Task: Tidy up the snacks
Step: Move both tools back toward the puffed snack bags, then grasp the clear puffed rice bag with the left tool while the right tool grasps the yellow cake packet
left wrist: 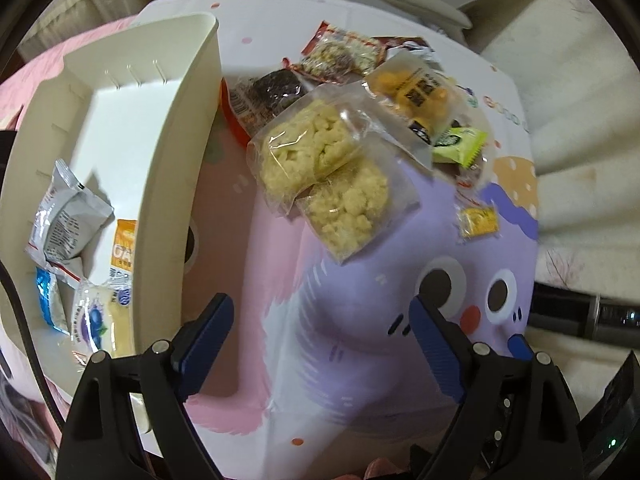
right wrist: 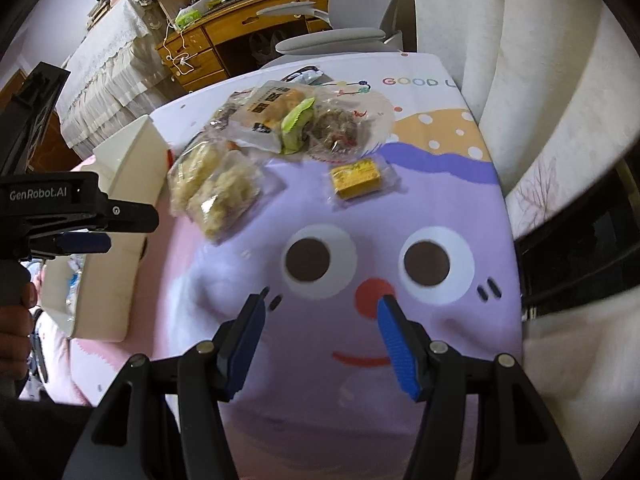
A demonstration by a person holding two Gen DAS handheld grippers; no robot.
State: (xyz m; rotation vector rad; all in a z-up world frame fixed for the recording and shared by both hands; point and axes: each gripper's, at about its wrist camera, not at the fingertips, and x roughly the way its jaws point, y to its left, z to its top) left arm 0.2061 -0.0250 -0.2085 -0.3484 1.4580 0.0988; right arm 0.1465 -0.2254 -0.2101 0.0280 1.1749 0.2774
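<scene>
Looking down, I see a cartoon cloth (right wrist: 360, 208) over the table, a wooden desk (right wrist: 240, 20) and white curtain (right wrist: 532, 92) behind. My left gripper (left wrist: 320, 320) and right gripper (right wrist: 320, 312) both hang open and empty above it. Two rice-crisp packs (left wrist: 324, 168) lie overlapping beside the bin (left wrist: 180, 160), near one green pack (left wrist: 460, 146) and one yellow pack (right wrist: 356, 176). Four packs lie inside the bin.

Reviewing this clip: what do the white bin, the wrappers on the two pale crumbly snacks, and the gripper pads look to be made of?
Bin: likely rigid plastic, smooth off-white walls, moulded slots, soft sheen.
Crumbly snack wrappers: thin clear film, probably plastic; contents show through, with glare and crinkles.
Left gripper pads: blue, finely ribbed, matte, perhaps rubber or textured plastic; the material stays uncertain.
</scene>
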